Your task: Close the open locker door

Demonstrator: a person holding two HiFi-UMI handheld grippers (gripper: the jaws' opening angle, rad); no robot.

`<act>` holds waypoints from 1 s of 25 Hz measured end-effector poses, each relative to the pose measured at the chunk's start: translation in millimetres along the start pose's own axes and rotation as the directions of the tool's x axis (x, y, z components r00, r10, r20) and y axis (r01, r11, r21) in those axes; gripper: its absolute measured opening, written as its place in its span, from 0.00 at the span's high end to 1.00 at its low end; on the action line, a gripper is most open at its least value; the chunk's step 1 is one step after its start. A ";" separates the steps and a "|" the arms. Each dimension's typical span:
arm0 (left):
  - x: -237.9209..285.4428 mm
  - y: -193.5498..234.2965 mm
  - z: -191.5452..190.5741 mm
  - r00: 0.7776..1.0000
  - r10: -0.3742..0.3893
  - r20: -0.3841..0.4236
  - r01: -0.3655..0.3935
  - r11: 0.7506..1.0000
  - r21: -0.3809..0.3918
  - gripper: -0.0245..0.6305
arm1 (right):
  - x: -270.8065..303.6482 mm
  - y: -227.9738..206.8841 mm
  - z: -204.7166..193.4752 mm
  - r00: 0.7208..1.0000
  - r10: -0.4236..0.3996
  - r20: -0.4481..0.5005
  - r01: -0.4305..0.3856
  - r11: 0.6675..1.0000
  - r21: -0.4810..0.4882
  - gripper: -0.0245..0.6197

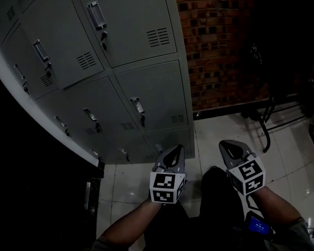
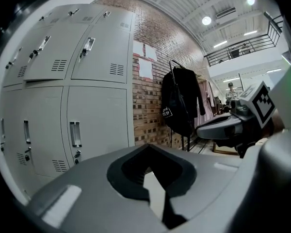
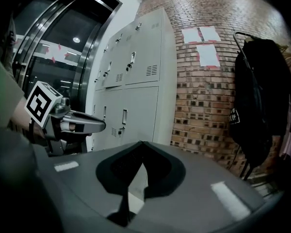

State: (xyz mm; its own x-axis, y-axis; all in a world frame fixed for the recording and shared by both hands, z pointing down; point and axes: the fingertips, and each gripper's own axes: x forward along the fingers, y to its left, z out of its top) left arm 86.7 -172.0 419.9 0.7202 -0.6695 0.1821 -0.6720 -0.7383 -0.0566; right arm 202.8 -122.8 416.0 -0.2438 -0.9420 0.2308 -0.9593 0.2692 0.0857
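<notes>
Locker doors all look shut. Left gripper and right gripper hang clear, jaws closed, empty. A blind push could strike a handle.

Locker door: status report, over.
Left gripper shut, empty; right gripper shut, empty. Both short of the lockers, touching nothing. No locker door seen open. Nothing seen in the way.
</notes>
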 end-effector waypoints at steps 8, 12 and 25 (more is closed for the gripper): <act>-5.6 -15.4 -0.8 1.000 -0.020 0.001 0.020 0.999 0.025 0.96 | -26.0 6.9 -12.7 1.000 -0.001 -0.013 0.001 1.000 0.025 0.95; -6.4 -20.2 -3.5 1.000 -0.031 -0.006 0.031 0.999 0.030 0.96 | -26.9 11.7 -10.7 1.000 0.003 -0.001 -0.003 0.999 0.033 0.95; -6.8 -22.6 -6.5 0.999 -0.036 -0.010 0.036 0.999 0.035 0.96 | -28.4 12.4 -8.4 1.000 0.009 0.005 -0.009 1.000 0.027 0.95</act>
State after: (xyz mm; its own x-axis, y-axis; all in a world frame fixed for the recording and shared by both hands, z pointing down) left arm 95.9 -150.3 426.4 0.7421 -0.6417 0.1938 -0.6391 -0.7645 -0.0844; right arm 199.0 -91.0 418.6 -0.2534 -0.9405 0.2264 -0.9605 0.2725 0.0569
